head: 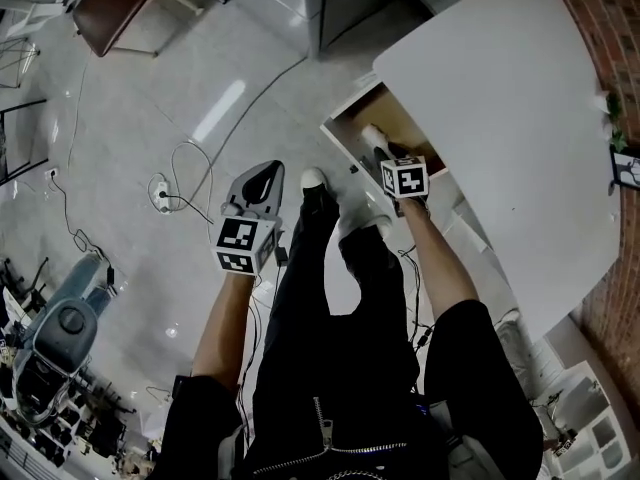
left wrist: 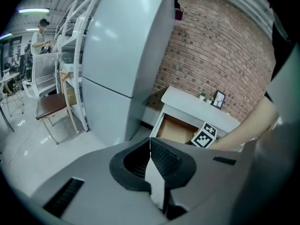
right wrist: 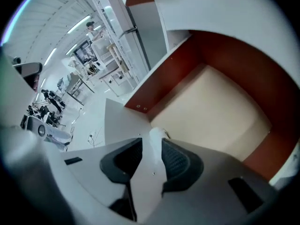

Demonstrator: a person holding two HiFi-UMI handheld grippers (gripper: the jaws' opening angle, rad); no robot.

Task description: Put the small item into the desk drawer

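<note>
The white desk [head: 500,98] has its drawer [head: 352,120] pulled open, and the drawer's beige floor [right wrist: 211,111] lies bare between red-brown walls. My right gripper [head: 375,140] hangs over the open drawer. In the right gripper view its jaws [right wrist: 152,142] are shut on a small white item [right wrist: 157,134] that pokes out at their tips, just above the drawer's near corner. My left gripper [head: 264,178] hovers over the floor left of the drawer, shut with nothing in it; its pads [left wrist: 161,156] meet at the tip. The drawer [left wrist: 180,130] also shows in that view.
A tall grey cabinet [left wrist: 126,55] stands left of the desk. A power strip with cables [head: 160,192] lies on the tiled floor. A chair [left wrist: 51,104] and shelving sit further off. A small picture frame [head: 625,168] rests on the desk's far edge. The person's shoe [head: 313,180] is close to the drawer front.
</note>
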